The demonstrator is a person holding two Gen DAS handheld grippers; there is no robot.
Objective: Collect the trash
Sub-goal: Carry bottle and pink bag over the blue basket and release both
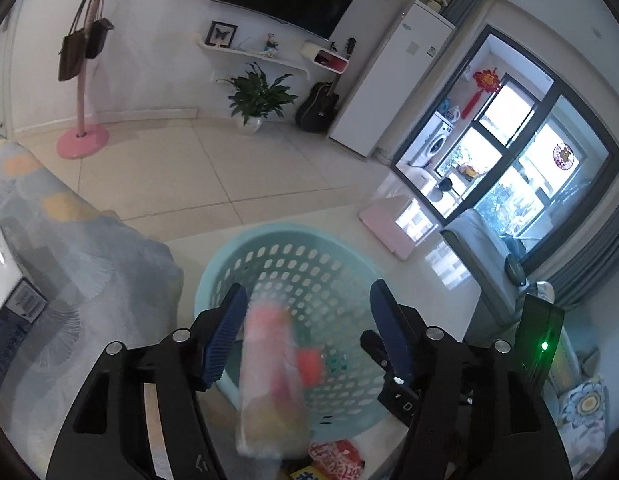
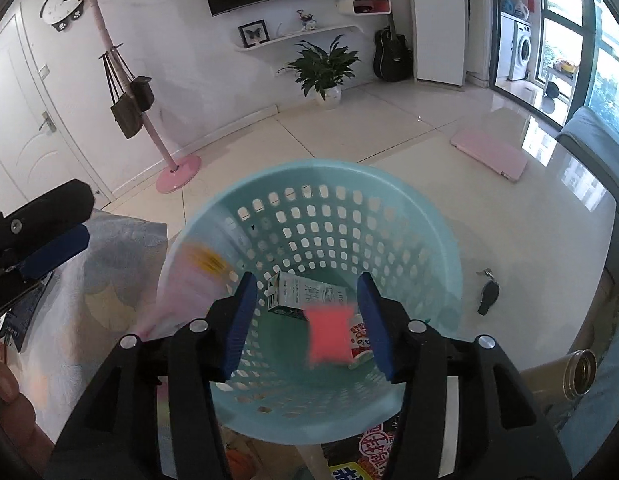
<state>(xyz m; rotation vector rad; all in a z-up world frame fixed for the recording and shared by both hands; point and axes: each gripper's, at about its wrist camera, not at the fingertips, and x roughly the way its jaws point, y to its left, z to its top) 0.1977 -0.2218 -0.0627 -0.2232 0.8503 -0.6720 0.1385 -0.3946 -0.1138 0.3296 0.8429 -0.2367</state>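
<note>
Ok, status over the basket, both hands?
Left gripper open, blurred pink wrapper dropping between jaws. Right gripper open, blurred red packet falling. Teal basket holds a carton. Nothing blocking.

Pale teal basket (image 2: pixel 409 216) pierced with holes — a blurred coral-red packet (image 2: pixel 329 336), blue-padded black claw (image 2: pixel 305 316).
</note>
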